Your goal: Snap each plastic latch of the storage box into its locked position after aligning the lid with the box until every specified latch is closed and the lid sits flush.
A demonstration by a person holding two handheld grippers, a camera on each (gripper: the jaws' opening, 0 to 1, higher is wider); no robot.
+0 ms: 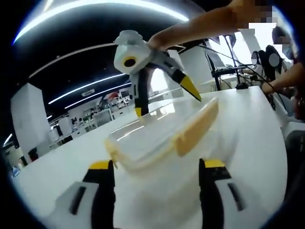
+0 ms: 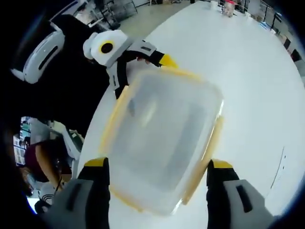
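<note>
Left gripper (image 1: 157, 167) spread wide, jaws flanking the storage box's (image 1: 157, 138) near end, nothing pinched. Right gripper (image 2: 157, 167) likewise spread, straddling the lid (image 2: 164, 138) from above. Box sits on the white tabletop (image 2: 248, 71). Side latch (image 1: 198, 126) looks flared out; I'd press it square and inward, steadying the opposite side. Open room beyond; tabletop edge close on the person's side.
</note>
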